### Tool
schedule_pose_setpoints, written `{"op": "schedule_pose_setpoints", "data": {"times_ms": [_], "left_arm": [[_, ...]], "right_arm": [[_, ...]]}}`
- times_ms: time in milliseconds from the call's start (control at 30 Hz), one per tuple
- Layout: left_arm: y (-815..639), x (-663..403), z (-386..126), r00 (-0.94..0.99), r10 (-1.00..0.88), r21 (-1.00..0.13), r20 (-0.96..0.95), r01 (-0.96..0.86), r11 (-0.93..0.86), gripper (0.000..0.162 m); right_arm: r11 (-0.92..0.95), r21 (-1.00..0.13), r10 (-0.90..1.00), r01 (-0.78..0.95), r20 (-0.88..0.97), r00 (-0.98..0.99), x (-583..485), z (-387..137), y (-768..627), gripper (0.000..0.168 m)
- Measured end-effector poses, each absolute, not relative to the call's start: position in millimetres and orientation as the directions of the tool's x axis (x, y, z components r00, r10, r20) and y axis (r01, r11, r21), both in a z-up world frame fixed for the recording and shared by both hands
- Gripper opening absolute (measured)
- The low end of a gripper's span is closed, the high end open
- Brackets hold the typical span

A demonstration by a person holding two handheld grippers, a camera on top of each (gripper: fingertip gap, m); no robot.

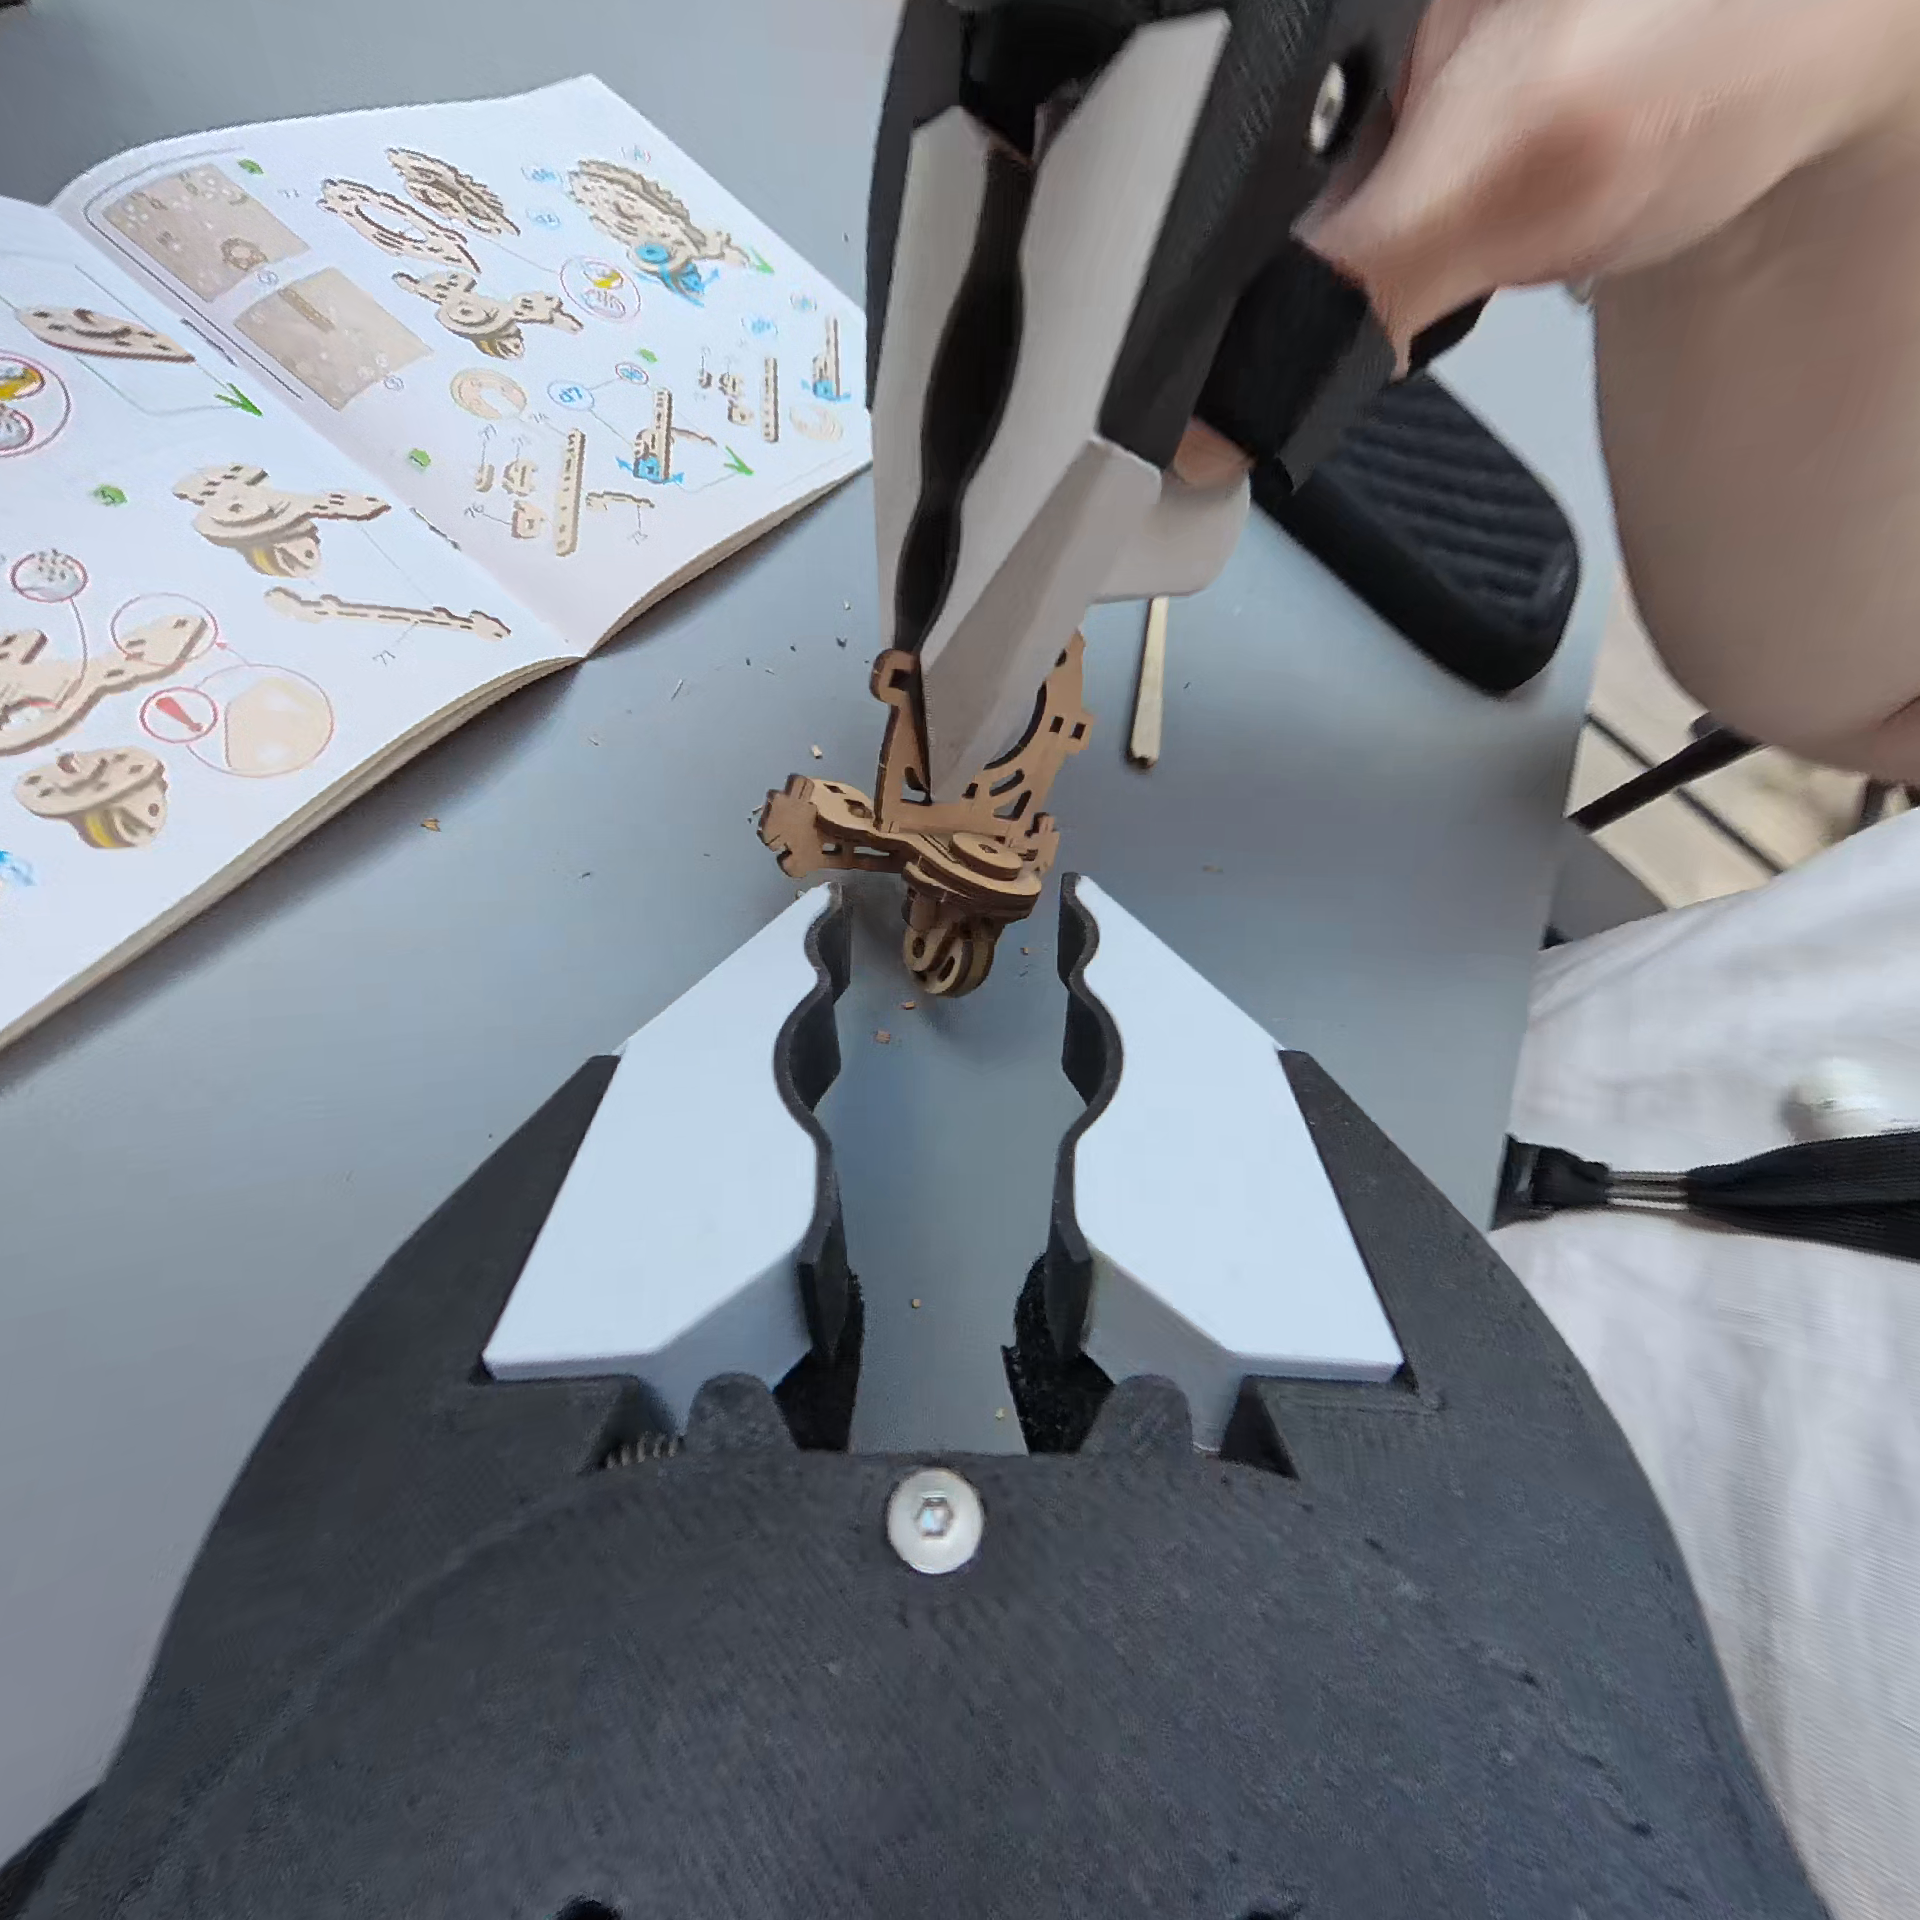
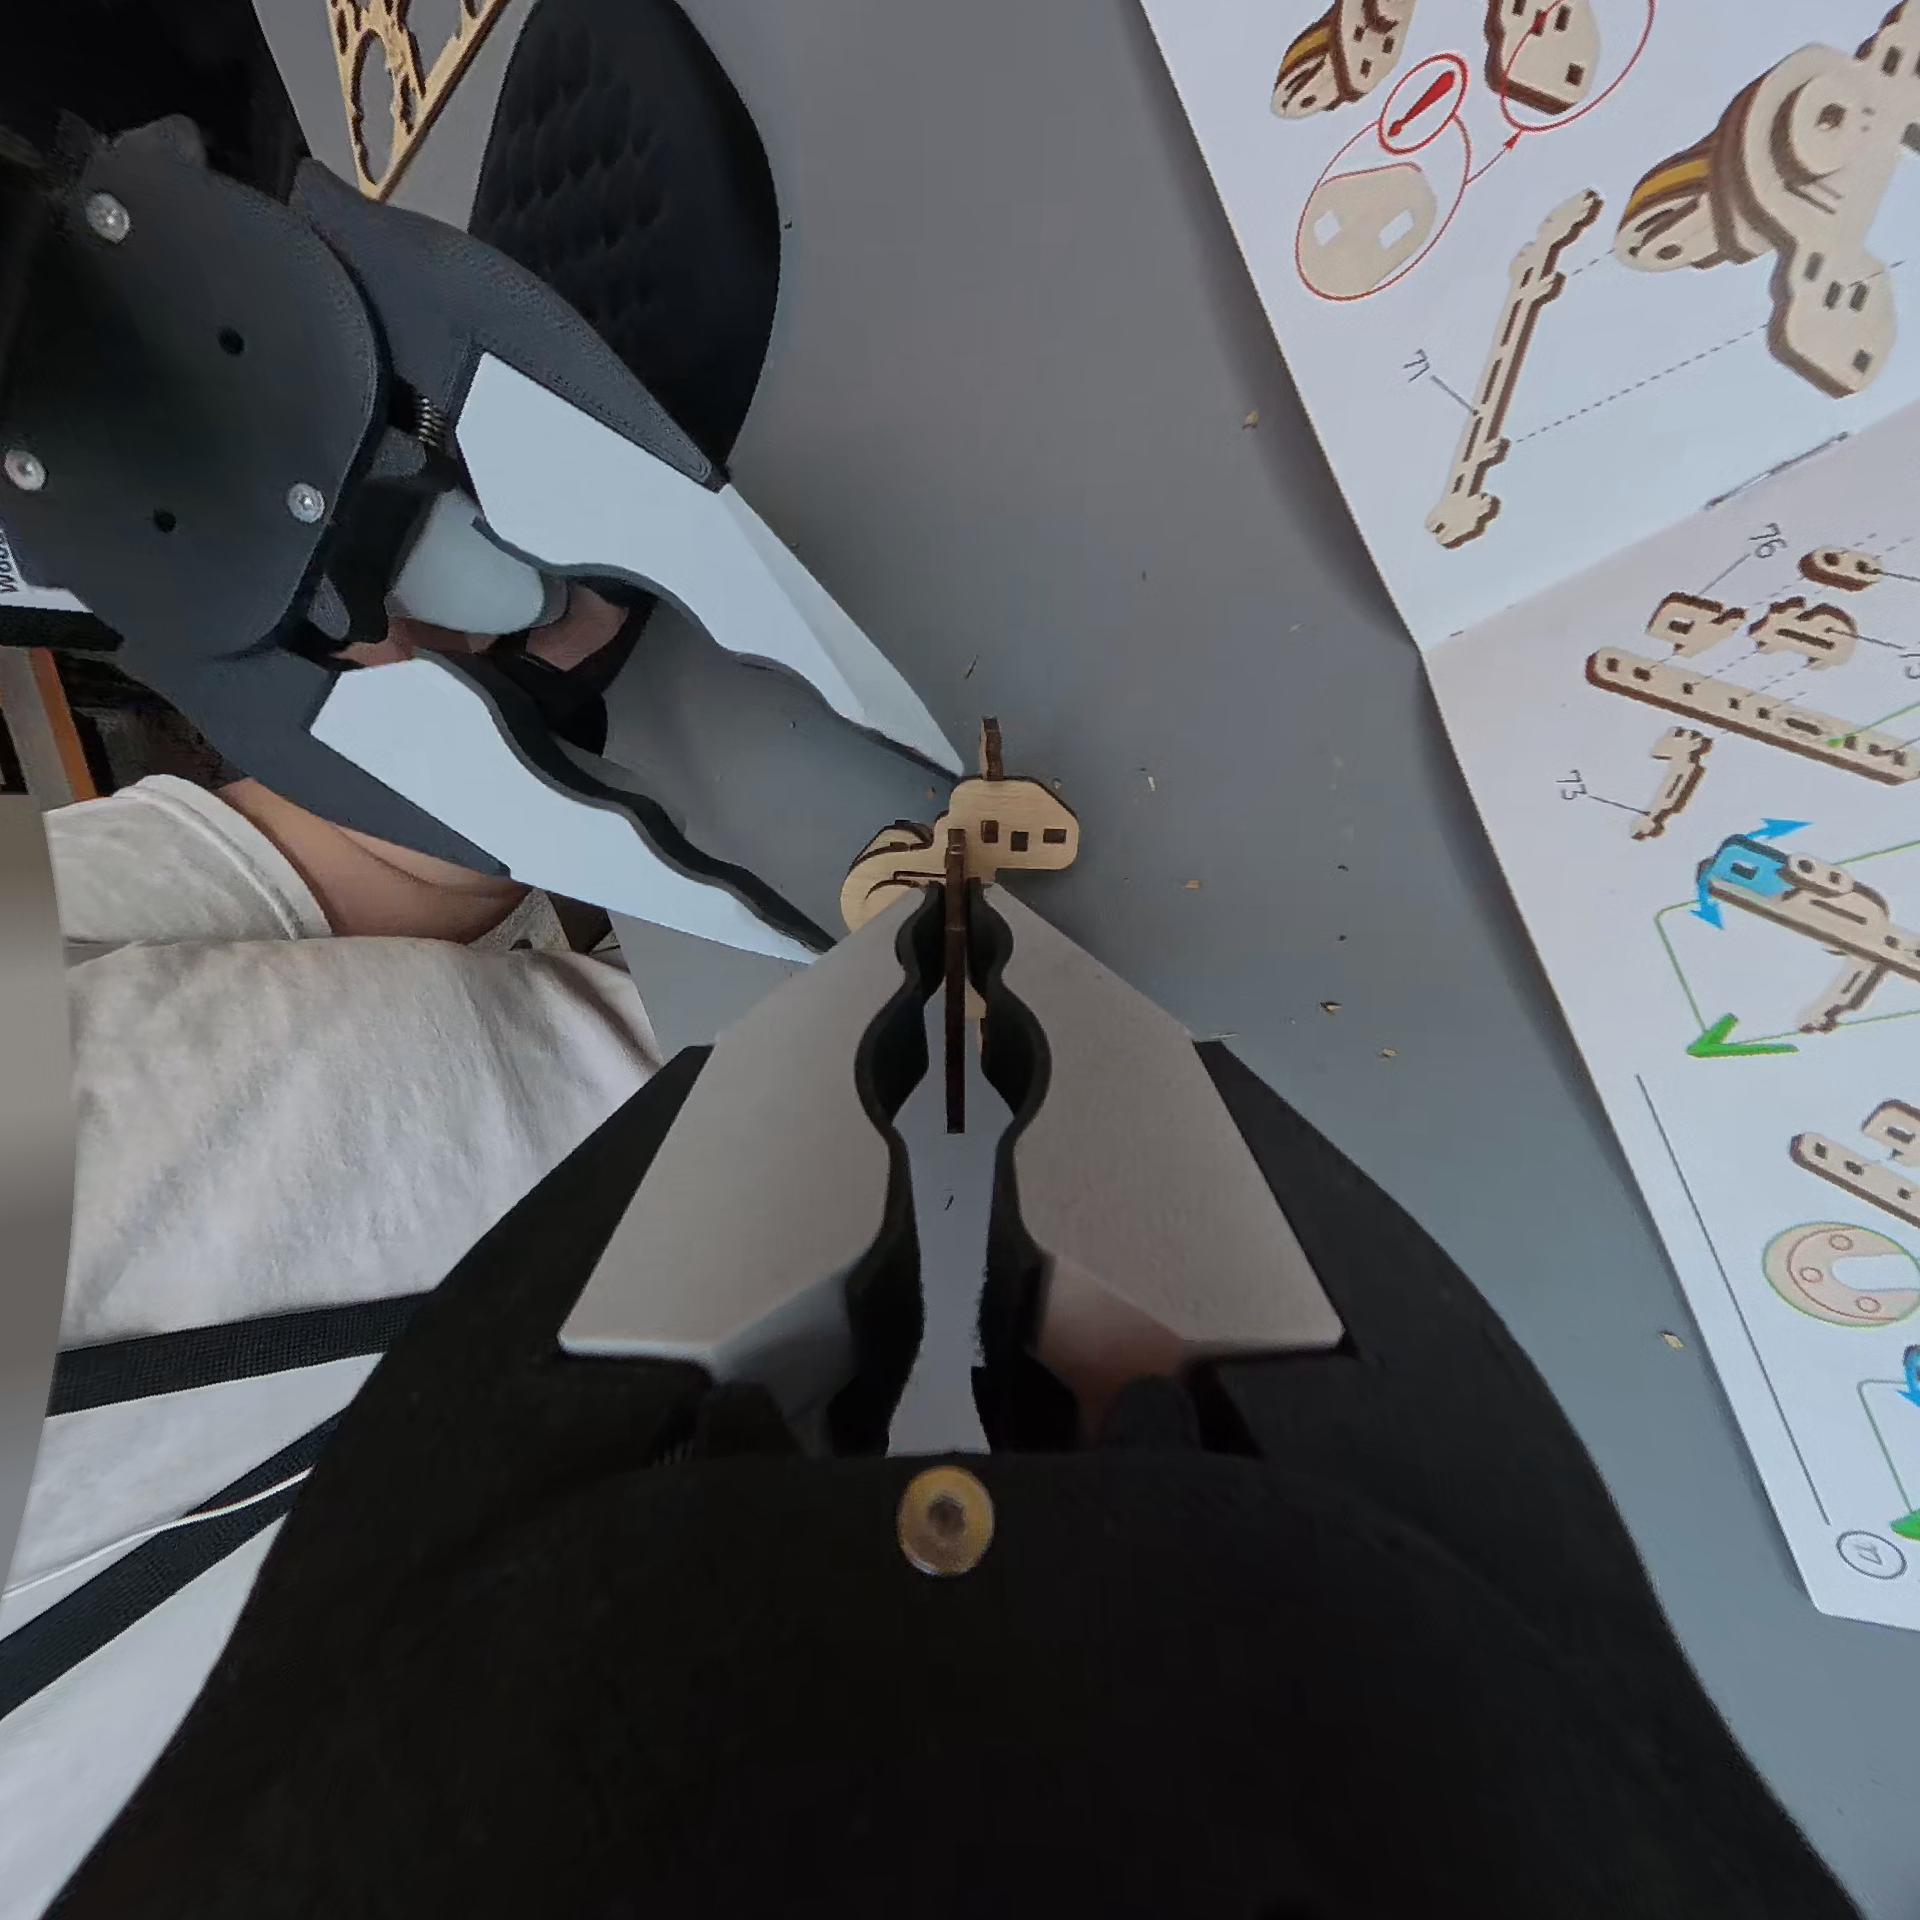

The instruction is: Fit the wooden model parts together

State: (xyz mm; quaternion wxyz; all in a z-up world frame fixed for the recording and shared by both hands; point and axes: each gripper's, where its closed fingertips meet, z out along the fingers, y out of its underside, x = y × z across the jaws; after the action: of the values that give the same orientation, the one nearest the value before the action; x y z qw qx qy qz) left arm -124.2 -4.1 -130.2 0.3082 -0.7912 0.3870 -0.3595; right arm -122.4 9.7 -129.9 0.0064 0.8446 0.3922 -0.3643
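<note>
A small wooden model (image 1: 831, 831) stands on the grey table (image 1: 416, 1039), with a flat lobed base and a wheel-like hub (image 1: 945, 956) under it. An upright arched wooden plate (image 1: 1049, 727) stands slotted on the base. My right gripper (image 1: 914, 675) comes down from above and is shut on this plate, which shows edge-on between its fingers in the right wrist view (image 2: 954, 997), above the base (image 2: 1018, 831). My left gripper (image 1: 951, 904) is open, its fingertips on either side of the hub, not gripping. It also shows open in the right wrist view (image 2: 888, 857).
An open instruction booklet (image 1: 364, 416) lies at the left, and also shows in the right wrist view (image 2: 1662, 623). A loose wooden stick (image 1: 1148, 686) lies behind the model. A black mesh chair (image 1: 1434, 520) and a cut-out wooden sheet (image 2: 395, 73) are at the table edge. Wood crumbs lie around.
</note>
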Motion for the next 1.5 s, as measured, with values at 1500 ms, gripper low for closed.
{"op": "schedule_pose_setpoints", "data": {"times_ms": [1500], "left_arm": [[-19, -117, -120, 0.228, -0.967, -0.844, 0.116, -0.491, -0.217, 0.011]], "right_arm": [[-0.169, -0.844, 0.949, 0.510, -0.279, -0.146, -120, -109, -21, 0.002]]}}
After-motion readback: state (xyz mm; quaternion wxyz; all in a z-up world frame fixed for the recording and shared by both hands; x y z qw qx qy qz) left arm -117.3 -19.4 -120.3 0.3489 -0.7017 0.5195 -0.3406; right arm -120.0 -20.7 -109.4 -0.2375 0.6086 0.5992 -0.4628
